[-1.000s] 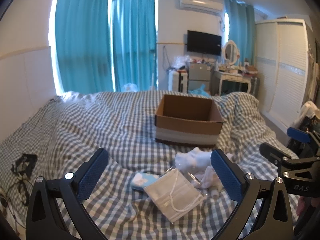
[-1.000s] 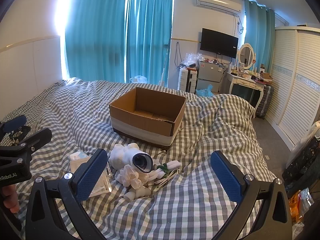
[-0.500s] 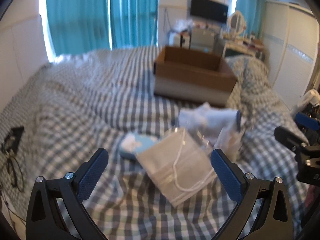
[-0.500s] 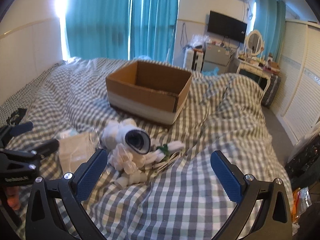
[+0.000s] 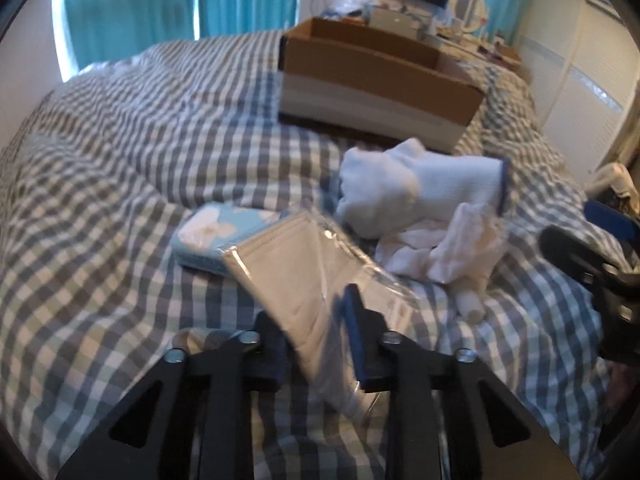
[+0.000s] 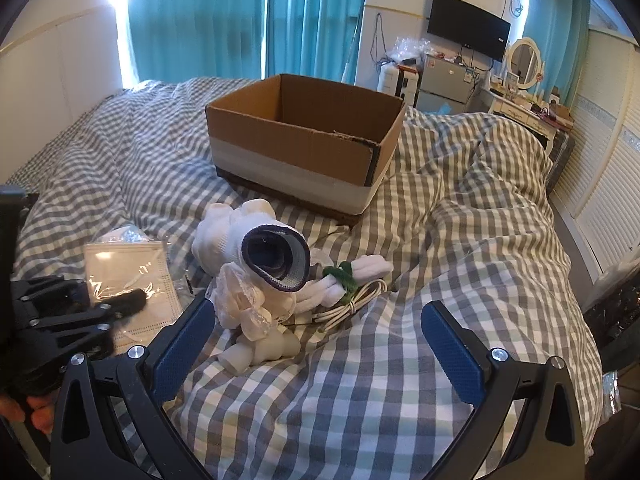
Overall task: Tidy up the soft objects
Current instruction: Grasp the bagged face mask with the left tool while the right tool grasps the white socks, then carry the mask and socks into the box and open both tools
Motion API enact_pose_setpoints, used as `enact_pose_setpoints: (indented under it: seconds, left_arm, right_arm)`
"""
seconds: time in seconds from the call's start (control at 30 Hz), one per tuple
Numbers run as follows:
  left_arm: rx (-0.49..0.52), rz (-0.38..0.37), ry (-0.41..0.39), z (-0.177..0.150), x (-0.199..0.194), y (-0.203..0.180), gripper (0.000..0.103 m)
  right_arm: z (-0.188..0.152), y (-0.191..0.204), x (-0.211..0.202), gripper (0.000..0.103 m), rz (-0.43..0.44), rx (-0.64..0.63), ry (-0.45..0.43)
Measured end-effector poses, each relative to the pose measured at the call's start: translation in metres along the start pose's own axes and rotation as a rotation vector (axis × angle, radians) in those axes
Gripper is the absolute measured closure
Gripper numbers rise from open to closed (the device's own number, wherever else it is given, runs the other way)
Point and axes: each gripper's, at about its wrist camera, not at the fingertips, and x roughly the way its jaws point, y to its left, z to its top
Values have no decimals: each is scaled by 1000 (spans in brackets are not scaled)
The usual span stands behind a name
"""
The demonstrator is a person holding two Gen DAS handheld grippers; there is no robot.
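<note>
Left wrist view: left gripper point(image 5: 320, 340) jaws pinch the near edge of the clear-wrapped pale face-mask pack point(image 5: 304, 276) on the checked bed point(image 5: 120, 160); light, floppy, slippery film. Right gripper point(image 6: 320, 344) jaws spread, empty.

Bagged face masks point(image 5: 304, 276) lie pinched between the left fingers point(image 5: 354, 320); white rolled socks point(image 6: 256, 248) sit just beyond the right fingers point(image 6: 180, 336)

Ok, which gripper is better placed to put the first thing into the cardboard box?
Left. The left gripper is closed on the bagged face masks, so it likely only needs to carry them to the cardboard box. The right gripper is open and holds nothing, short of the white sock bundle.
</note>
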Motion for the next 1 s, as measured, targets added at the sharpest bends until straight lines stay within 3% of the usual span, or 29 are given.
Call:
enact_pose_setpoints:
  seconds: [0.17, 0.4, 0.47, 0.53, 0.57, 0.63, 0.73, 1.0]
  left_arm:
    - [24, -18, -45, 0, -25, 4, 94]
    - [40, -6, -116, 23, -56, 18, 95]
    - [29, -6, -127, 30, -62, 25, 95]
    - [26, -3, -132, 37, -64, 29, 95]
    - [22, -12, -132, 43, -65, 33, 96]
    - [18, -27, -134, 51, -66, 36, 96]
    - [28, -34, -141, 66, -68, 40, 96]
    - [30, -86, -139, 112, -72, 39, 96]
  right_arm:
    - [12, 7, 4, 0, -4, -48, -10]
    - [46, 27, 36, 1, 42, -128, 12]
    - [52, 31, 53, 10, 57, -140, 52]
    - [53, 32, 65, 33, 71, -142, 94]
    - [52, 32, 71, 39, 83, -137, 120]
    - [51, 31, 77, 71, 126, -127, 152]
    - [54, 30, 71, 82, 158, -120, 141]
    - [100, 18, 19, 88, 224, -118, -3]
